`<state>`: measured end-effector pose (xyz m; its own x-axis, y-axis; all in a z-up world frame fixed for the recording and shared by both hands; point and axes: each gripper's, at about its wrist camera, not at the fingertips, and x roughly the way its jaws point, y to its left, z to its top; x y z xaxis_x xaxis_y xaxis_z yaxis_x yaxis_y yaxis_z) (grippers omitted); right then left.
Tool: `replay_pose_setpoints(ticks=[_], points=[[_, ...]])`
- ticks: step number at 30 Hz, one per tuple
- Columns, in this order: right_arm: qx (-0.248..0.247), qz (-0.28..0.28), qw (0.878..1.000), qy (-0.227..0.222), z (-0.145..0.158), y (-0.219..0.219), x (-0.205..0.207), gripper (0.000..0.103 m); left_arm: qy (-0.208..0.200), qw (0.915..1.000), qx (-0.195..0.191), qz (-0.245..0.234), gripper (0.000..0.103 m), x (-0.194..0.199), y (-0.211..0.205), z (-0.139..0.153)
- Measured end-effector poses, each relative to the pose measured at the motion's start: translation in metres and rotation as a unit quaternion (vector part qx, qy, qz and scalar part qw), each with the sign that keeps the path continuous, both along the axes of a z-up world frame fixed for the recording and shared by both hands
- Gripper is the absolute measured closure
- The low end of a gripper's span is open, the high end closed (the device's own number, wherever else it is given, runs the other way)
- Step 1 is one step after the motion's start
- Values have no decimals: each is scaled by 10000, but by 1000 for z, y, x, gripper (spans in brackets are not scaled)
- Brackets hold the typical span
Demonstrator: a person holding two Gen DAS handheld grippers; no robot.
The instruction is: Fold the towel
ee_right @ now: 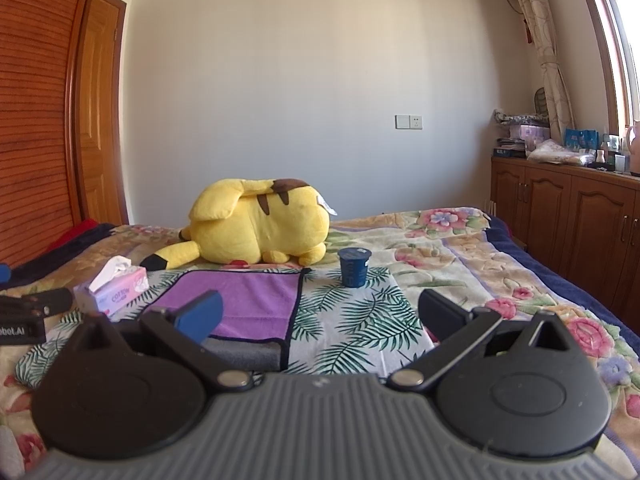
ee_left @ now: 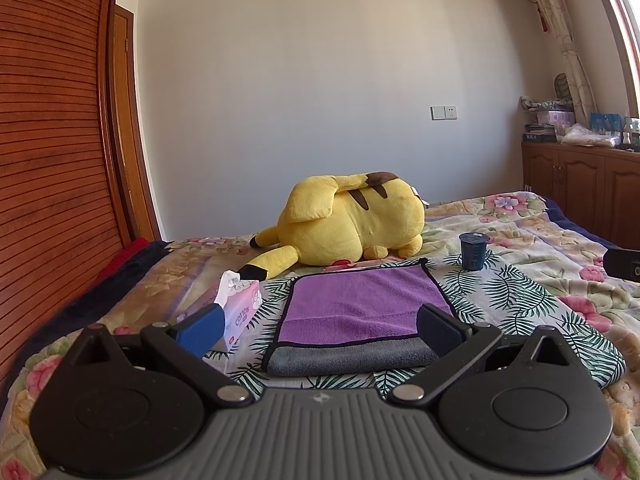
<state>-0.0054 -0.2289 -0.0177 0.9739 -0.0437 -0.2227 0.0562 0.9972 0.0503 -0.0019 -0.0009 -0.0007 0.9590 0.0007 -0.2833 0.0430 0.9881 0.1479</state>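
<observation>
**Towel partly folded, both grippers free above the bed**

The purple towel (ee_left: 362,304) lies flat on the bed (ee_left: 532,292), between the tissue box (ee_left: 240,312) and the blue cup (ee_left: 474,251). Its near part shows a grey layer under the purple one, so I judge one fold is made. The left gripper (ee_left: 320,330) and the right gripper (ee_right: 320,318) have their fingers spread and hold nothing. The next move, I think, needs each gripper to pinch one near corner and carry it over evenly.

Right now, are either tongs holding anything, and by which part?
Nothing is held. The left tongs and right tongs are both open above the bed, with the purple towel lying untouched.
</observation>
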Motion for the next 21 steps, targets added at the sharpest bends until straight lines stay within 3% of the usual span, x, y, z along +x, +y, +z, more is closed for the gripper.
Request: replay_pose_setpoints(ticks=[21], points=[[-28,18,10000,59,-2,2,-1,0,64,10000,1,45,5,3,1,-2]])
